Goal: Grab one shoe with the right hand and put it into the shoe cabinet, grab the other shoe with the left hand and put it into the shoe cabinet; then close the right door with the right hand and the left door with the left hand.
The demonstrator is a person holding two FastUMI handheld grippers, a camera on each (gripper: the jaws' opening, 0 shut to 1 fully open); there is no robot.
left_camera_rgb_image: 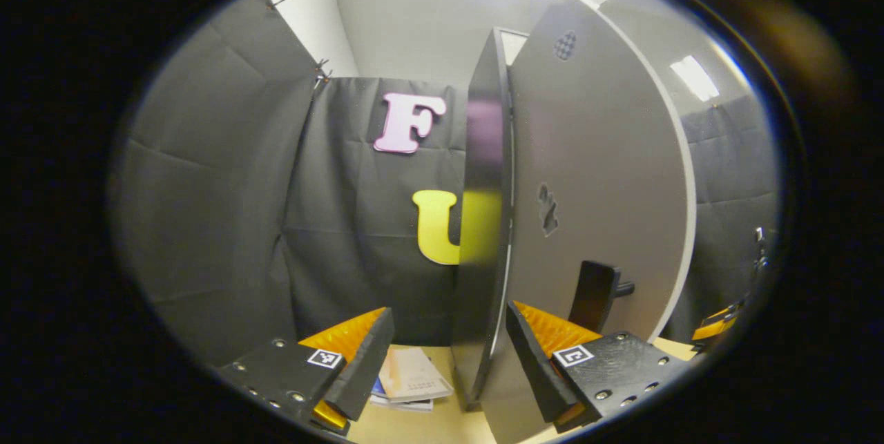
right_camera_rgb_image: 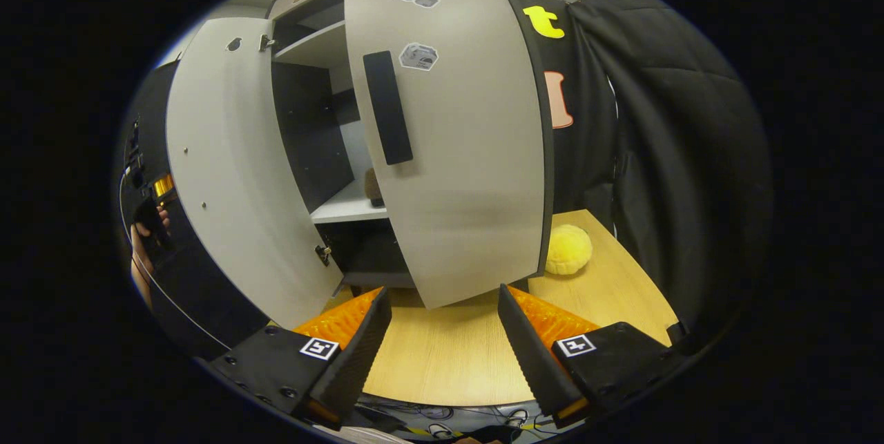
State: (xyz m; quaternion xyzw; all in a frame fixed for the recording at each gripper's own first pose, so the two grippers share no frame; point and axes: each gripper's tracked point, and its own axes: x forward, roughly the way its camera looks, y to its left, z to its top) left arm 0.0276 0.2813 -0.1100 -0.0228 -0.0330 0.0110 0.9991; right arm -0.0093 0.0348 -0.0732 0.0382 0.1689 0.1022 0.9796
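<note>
In the right gripper view the shoe cabinet (right_camera_rgb_image: pixel 324 43) stands with both doors swung out. A brownish shoe (right_camera_rgb_image: pixel 373 187) rests on its white shelf, mostly hidden. The right door (right_camera_rgb_image: pixel 469 175), grey with a black handle (right_camera_rgb_image: pixel 387 107), hangs just beyond my open right gripper (right_camera_rgb_image: pixel 442 340), whose jaws hold nothing. The left door (right_camera_rgb_image: pixel 228 175) shows its inner face, and a hand holds the left gripper (right_camera_rgb_image: pixel 148 206) behind it. In the left gripper view my left gripper (left_camera_rgb_image: pixel 445 354) is open, with the left door's dark edge (left_camera_rgb_image: pixel 483 223) between its fingers, untouched. That door's handle (left_camera_rgb_image: pixel 595 294) is just right.
A yellow plush ball (right_camera_rgb_image: pixel 568 249) lies on the wooden table (right_camera_rgb_image: pixel 442 361) right of the cabinet. Some booklets (left_camera_rgb_image: pixel 411 378) lie on the table by the left door's foot. Black cloth walls close the booth on all sides.
</note>
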